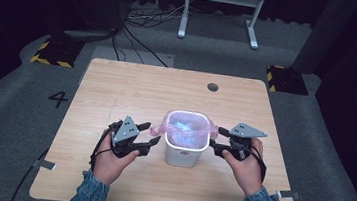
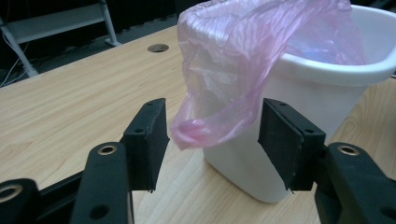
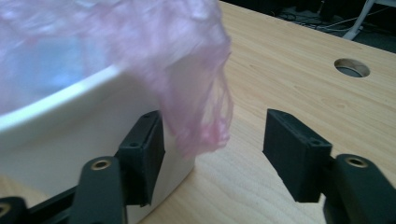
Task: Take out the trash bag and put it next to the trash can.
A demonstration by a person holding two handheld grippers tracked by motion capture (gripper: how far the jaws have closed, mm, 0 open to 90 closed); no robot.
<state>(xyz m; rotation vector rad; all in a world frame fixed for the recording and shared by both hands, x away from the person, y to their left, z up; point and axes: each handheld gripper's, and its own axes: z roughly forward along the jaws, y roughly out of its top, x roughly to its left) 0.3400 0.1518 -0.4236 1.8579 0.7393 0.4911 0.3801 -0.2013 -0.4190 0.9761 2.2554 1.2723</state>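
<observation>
- Dark surroundings and grey carpet are seen framing a light wooden table (image 1: 117,89), with a round cable hole (image 1: 212,87) set near its far edge.
- A small white bin (image 1: 184,154) is being shown standing upright on the table, between the two grippers and slightly toward the person's side.
- A pink plastic bag (image 1: 184,126) is being held inside the bin as a liner, with its loose edges draped over the rim on both sides.
- The left gripper (image 1: 145,138) is being held with its jaws spread wide; in the left gripper view a hanging pink flap (image 2: 205,128) is seen lying between the two black jaws, nearer the left-hand one, though contact cannot be told.
- The bin's white wall is seen just beyond that flap, reaching behind the right-hand jaw.
- The right gripper (image 1: 216,139) is also being held with its jaws spread apart; in the right gripper view another pink flap (image 3: 201,112) is seen drooping between the jaws, close beside the left-hand one.
- The bin's wall is seen passing behind that left-hand jaw, while bare tabletop is lying behind the right-hand jaw.
- Each gripper is being gripped by a hand (image 1: 112,161) in a denim sleeve (image 1: 88,196), entering from the near edge.
- A white metal stand (image 1: 221,9) and floor cables (image 1: 138,31) are being shown beyond the table.
</observation>
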